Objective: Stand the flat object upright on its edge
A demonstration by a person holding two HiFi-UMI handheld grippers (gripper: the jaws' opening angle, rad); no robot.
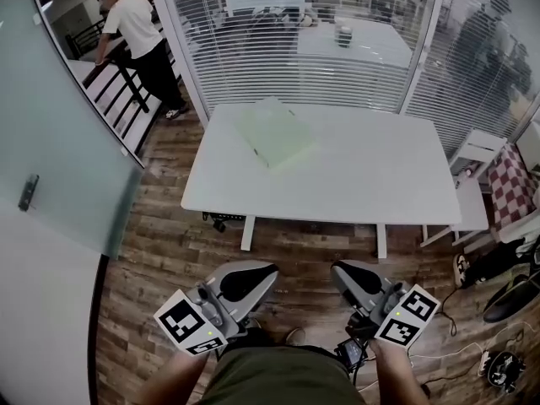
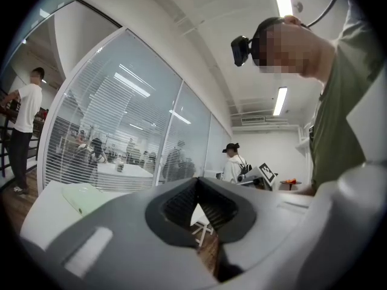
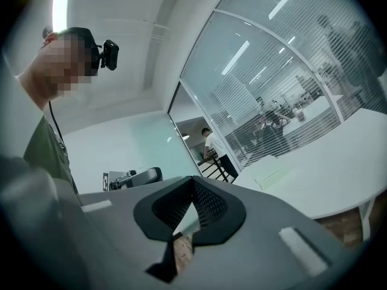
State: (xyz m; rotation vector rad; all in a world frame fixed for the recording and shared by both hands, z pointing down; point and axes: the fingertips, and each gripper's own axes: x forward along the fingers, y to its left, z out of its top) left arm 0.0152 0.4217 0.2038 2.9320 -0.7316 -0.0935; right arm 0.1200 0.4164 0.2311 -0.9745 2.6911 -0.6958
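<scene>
A flat pale green object (image 1: pixel 276 132) lies on the white table (image 1: pixel 371 175), toward its far left part. In the left gripper view the same flat object (image 2: pixel 84 196) shows low at the left, and in the right gripper view the flat object (image 3: pixel 273 177) lies on the table (image 3: pixel 338 174) at the right. Both grippers hang well short of the table, over the wooden floor near my body. My left gripper (image 1: pixel 257 274) is shut with nothing in it. My right gripper (image 1: pixel 342 272) is shut and empty too.
Glass walls with blinds (image 1: pixel 287 49) stand behind the table. A person in a white shirt (image 1: pixel 135 32) stands at the back left by a railing. A small white stool (image 1: pixel 477 154) and a checkered cushion (image 1: pixel 510 184) are at the right. Cables (image 1: pixel 472 344) lie on the floor.
</scene>
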